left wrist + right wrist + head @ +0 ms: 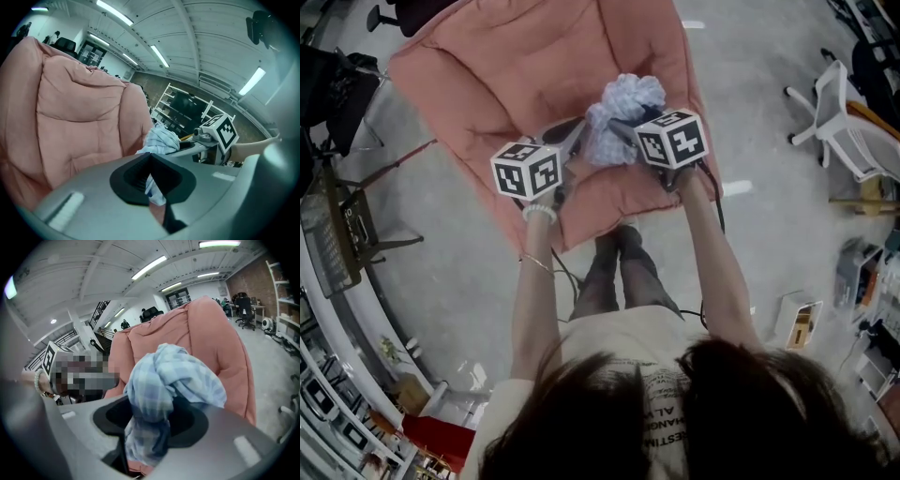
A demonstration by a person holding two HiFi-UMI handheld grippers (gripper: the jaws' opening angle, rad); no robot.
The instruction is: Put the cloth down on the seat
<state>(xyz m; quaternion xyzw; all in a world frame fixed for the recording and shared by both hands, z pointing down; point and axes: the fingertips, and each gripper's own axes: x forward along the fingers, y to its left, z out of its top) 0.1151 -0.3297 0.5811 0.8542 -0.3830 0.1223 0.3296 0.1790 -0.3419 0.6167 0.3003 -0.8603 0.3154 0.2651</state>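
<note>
Cloth (pixel 623 112) is not on the seat (pixel 478 66) yet. It hangs as a light blue checked bundle between the two grippers, just above the front part of the pink padding, and I cannot see any part of it resting there. So the carrying looks nearly done to my eye. What is left is to bring the bundle down on the seat, let it go, and take both grippers away.

The right gripper (pixel 149 427) has its jaws quite wide, but not free: a thick twisted part of the cloth fills the gap and the jaws press on it, with the rest bulging out above them. The left gripper (pixel 151 185) has its jaws much narrower. A thin strip of the cloth sits in that gap, and it seems pinched there, though this view shows little of it.
</note>
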